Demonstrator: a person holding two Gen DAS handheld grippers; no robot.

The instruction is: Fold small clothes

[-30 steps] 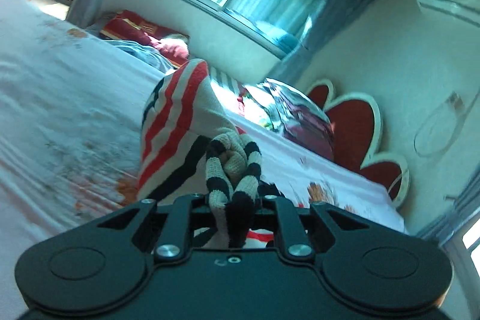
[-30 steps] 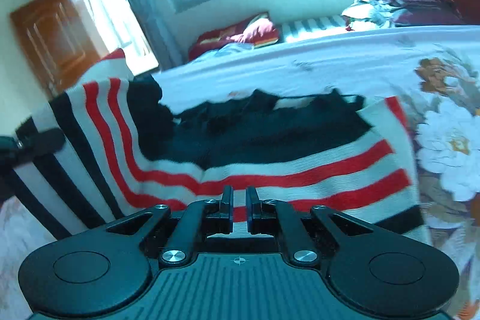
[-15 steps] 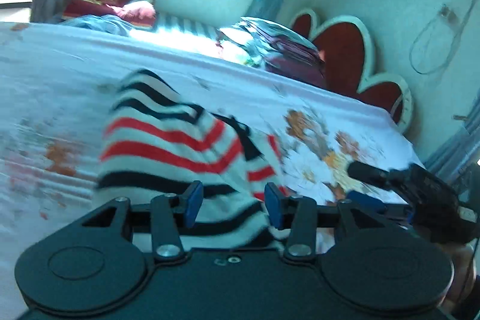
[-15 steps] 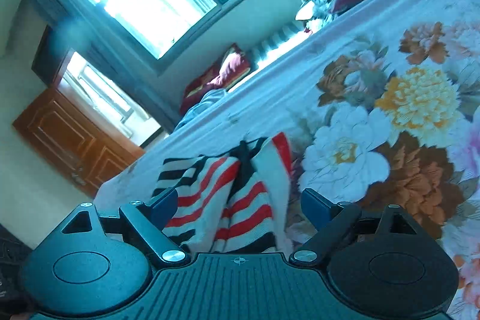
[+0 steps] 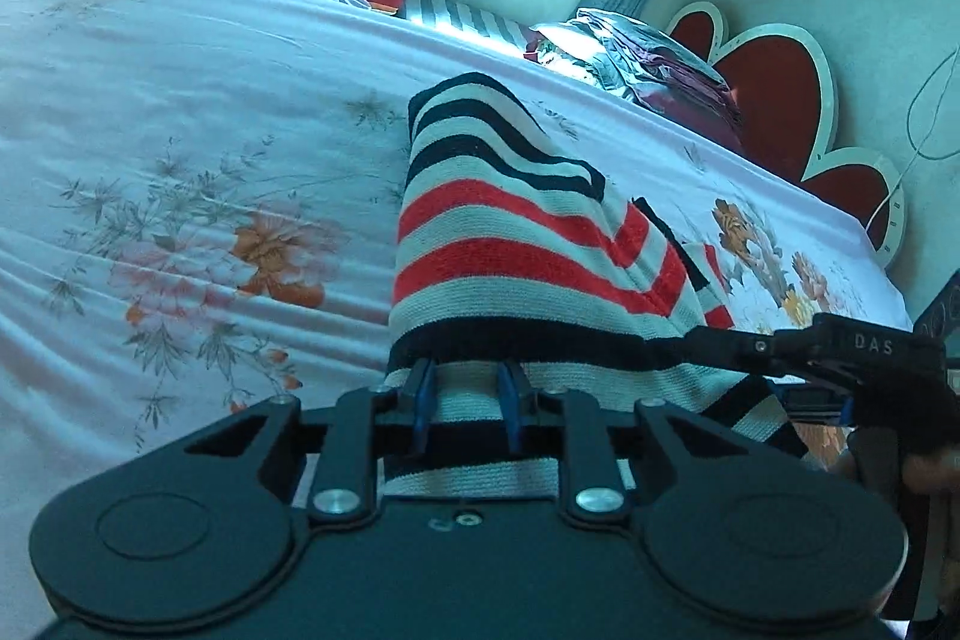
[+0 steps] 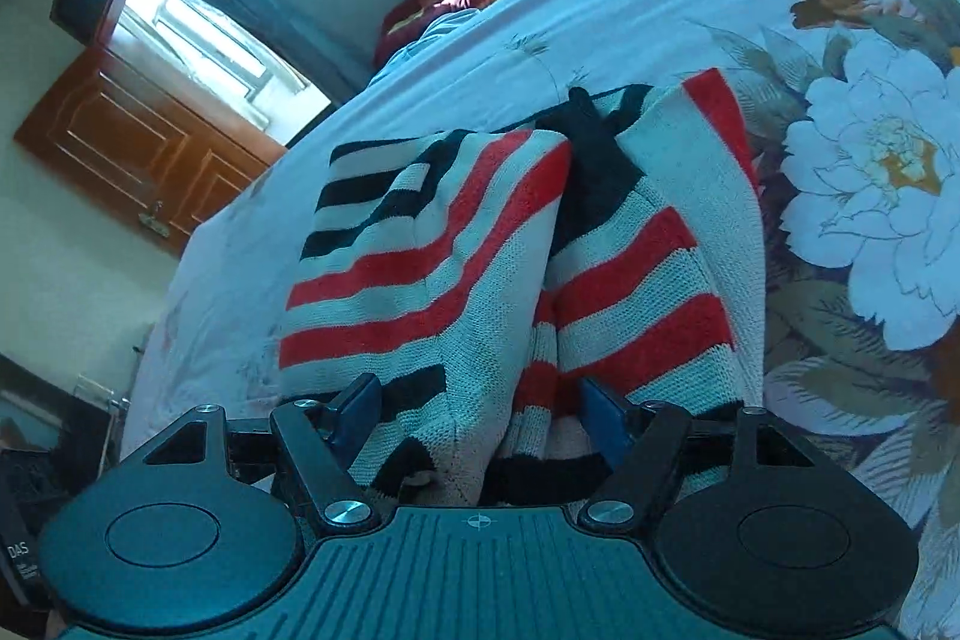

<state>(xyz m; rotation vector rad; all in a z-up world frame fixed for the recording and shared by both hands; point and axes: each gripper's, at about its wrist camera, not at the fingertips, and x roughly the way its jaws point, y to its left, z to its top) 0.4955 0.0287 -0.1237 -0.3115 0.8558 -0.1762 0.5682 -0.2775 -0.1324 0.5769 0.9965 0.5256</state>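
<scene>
While the left view catches the right gripper (image 5: pixel 708 340) reaching in from the side, only the right view shows the sweater (image 6: pixel 516 256) folded into two lobes. Knit, ribbed, red-black-white stripes; it lies on the floral bedsheet (image 5: pixel 180 160), long axis running away from both cameras. Left gripper (image 5: pixel 463 397): fingers apart, straddling the hem. Right gripper: fingers wide apart.

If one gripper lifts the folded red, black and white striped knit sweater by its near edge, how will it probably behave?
The striped knit sweater will probably sag and unfold: it lies in soft, rounded folds on the floral bedsheet. It seems light, being small. The coarse knit should grip rather than slip between the open right gripper fingers.
</scene>
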